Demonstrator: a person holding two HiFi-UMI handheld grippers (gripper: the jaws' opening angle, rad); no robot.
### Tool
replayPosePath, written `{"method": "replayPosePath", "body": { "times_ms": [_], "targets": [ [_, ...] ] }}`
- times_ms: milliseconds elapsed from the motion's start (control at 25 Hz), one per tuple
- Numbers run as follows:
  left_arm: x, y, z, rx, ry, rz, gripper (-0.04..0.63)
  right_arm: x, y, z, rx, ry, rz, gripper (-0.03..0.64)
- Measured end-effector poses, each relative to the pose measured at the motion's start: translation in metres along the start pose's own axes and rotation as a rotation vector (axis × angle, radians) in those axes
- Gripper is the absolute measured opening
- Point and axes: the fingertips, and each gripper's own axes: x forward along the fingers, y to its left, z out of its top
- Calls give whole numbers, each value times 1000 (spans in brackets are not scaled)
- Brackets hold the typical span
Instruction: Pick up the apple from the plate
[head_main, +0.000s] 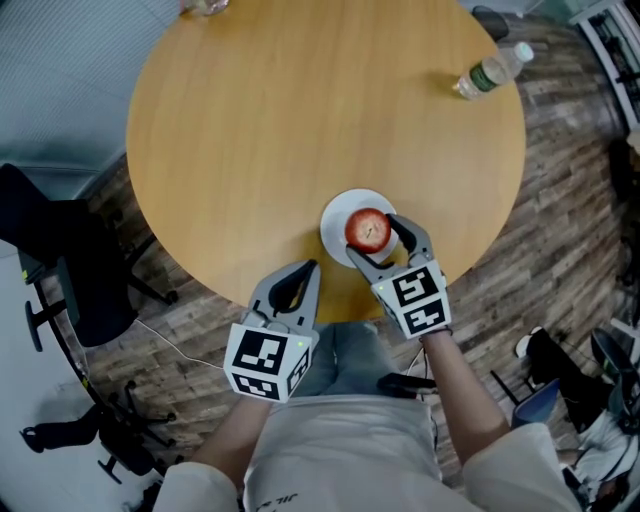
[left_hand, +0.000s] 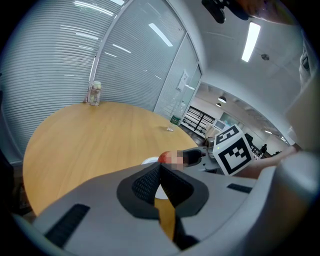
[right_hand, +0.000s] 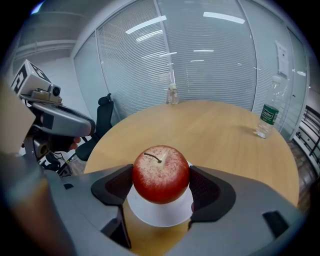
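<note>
A red apple (head_main: 368, 230) (right_hand: 161, 174) sits over a small white plate (head_main: 335, 215) (right_hand: 160, 212) near the front edge of the round wooden table (head_main: 300, 120). My right gripper (head_main: 375, 233) (right_hand: 161, 185) is shut on the apple, with a dark pad pressed to each side. Whether the apple still touches the plate I cannot tell. My left gripper (head_main: 300, 275) (left_hand: 160, 172) is shut and holds nothing, hovering at the table's front edge left of the plate. In the left gripper view the apple (left_hand: 164, 158) shows just beyond the jaws.
A plastic water bottle (head_main: 493, 70) (right_hand: 265, 117) stands at the table's far right. A small glass jar (left_hand: 94, 93) (right_hand: 172, 94) stands at the far edge. A black office chair (head_main: 60, 260) is left of the table. Bags and shoes lie on the floor at right.
</note>
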Motion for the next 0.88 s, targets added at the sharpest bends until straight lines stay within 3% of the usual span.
{"method": "replayPosePath", "body": {
  "times_ms": [880],
  "targets": [
    [-58, -38, 40, 97, -121, -6, 3, -108, 25, 42, 18, -140, -28, 368]
  ]
}}
